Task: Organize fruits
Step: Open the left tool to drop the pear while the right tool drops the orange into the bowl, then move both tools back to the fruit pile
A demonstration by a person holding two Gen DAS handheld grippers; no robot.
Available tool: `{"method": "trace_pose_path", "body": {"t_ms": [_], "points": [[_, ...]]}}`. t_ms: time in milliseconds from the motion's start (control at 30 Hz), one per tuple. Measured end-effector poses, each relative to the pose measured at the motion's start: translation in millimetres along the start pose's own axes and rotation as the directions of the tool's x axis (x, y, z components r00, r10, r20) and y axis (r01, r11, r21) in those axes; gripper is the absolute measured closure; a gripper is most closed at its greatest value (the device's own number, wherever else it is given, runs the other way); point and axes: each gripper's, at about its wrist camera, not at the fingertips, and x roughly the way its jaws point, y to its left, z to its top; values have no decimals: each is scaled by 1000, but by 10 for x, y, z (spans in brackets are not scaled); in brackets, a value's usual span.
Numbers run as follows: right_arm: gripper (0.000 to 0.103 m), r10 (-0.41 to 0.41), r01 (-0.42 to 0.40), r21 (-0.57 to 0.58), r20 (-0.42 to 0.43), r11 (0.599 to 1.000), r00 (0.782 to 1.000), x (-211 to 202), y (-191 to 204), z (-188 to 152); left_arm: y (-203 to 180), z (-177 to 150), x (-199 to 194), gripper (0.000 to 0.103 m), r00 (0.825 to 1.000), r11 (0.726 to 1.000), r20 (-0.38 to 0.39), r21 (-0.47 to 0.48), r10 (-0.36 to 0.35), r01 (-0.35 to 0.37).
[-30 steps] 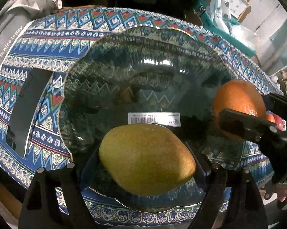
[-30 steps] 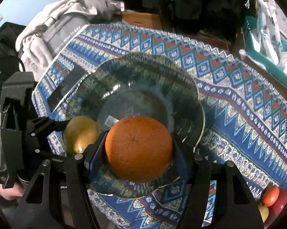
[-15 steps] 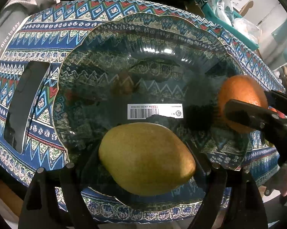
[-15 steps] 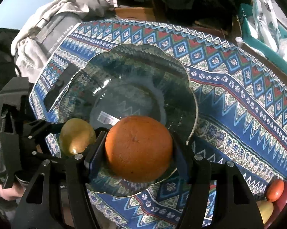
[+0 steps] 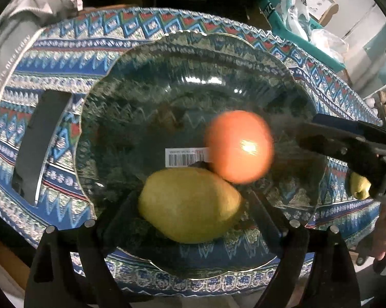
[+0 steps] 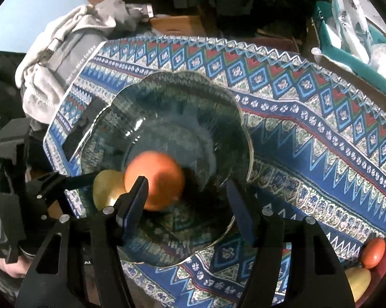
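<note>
A clear scalloped glass bowl (image 5: 193, 77) (image 6: 193, 89) sits on a patterned blue cloth. An orange (image 5: 239, 146) (image 6: 154, 179) lies blurred inside the bowl, free of any gripper, touching a yellow-green mango (image 5: 190, 205) (image 6: 108, 187). My left gripper (image 5: 190, 210) stands over the bowl's near side with the mango between its fingers; the jaws look slightly parted. My right gripper (image 6: 187, 200) is open and empty above the bowl's near right part; it also shows at the right of the left wrist view (image 5: 346, 143).
A dark phone (image 5: 41, 138) lies on the cloth left of the bowl. Grey clothing (image 6: 64, 59) is piled at the far left. A small orange-red fruit (image 6: 372, 252) and a yellow fruit (image 6: 357, 282) lie at the near right. A teal bin (image 6: 352, 41) stands at the back right.
My right gripper has opened and let go of the orange, which has dropped into the bowl and rolled against the mango. The left gripper has lowered the mango into the bowl.
</note>
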Motion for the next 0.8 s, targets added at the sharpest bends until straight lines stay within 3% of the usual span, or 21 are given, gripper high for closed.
{"method": "trace_pose_path", "body": {"t_ms": [200, 400, 800], "points": [[37, -10, 10, 5, 22, 1000, 1000, -104, 15, -3, 0, 29, -133, 13, 999, 1000, 31, -7, 14, -13], [37, -57, 58, -20, 70, 998, 996, -357, 37, -70, -57, 37, -314, 13, 998, 1000, 64, -20, -19, 20], [34, -157, 157, 7, 119, 988, 980, -857, -148, -285, -522, 27, -617, 13, 991, 996, 121, 73, -64, 55]]}}
